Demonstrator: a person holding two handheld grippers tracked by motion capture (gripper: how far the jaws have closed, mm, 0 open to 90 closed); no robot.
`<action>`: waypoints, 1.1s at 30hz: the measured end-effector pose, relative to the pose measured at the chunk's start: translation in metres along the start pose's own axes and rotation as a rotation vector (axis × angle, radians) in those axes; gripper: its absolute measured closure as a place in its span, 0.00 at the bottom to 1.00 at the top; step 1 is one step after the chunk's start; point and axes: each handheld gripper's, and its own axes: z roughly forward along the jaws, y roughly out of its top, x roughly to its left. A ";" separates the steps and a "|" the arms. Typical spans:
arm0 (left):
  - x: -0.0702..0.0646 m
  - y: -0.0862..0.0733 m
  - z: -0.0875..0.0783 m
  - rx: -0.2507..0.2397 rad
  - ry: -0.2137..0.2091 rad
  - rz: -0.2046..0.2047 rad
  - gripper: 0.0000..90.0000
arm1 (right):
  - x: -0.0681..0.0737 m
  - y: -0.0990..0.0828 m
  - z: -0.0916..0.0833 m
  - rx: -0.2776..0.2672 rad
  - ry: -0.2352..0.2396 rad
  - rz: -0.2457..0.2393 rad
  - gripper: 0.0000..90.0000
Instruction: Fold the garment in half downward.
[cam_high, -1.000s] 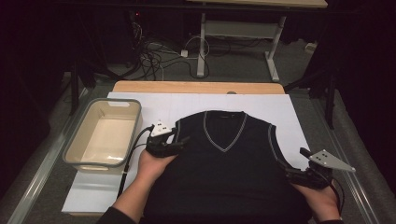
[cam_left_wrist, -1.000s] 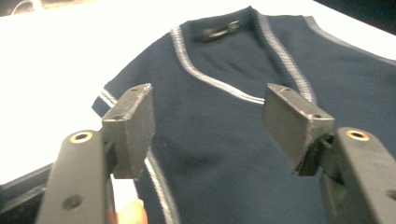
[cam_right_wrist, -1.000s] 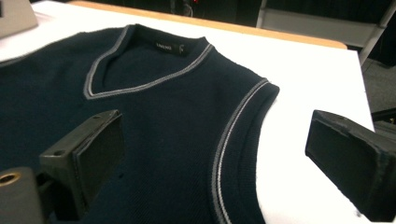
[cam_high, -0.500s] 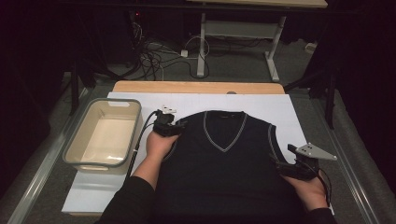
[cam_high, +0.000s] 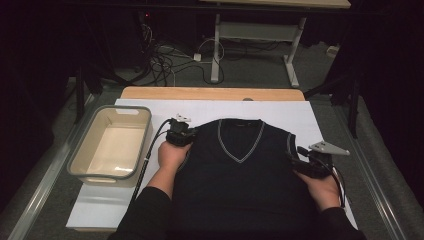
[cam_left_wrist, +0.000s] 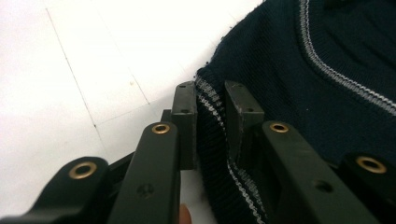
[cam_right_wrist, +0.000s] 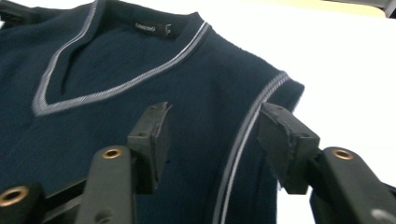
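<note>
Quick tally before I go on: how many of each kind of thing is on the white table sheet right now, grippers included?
Navy vests: 1, the vest, lying flat
Beige plastic bins: 1, the bin, left of the vest
Handheld grippers: 2, the left gripper at the vest's armhole edge, the right gripper at the other armhole
Total: 4

Beige tub (cam_high: 111, 145) on white sheet (cam_high: 320, 117), left side; cables (cam_high: 170, 57) on floor behind table.
</note>
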 end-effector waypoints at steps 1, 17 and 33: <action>0.000 0.000 0.000 -0.004 0.002 0.001 0.82 | -0.002 0.004 0.005 0.006 -0.014 0.003 0.54; -0.002 -0.001 -0.001 0.000 0.007 0.006 0.81 | -0.051 0.018 0.073 0.159 -0.152 0.142 0.35; -0.007 -0.003 -0.004 0.001 0.019 0.038 0.81 | -0.047 0.017 0.074 0.159 -0.063 0.118 0.73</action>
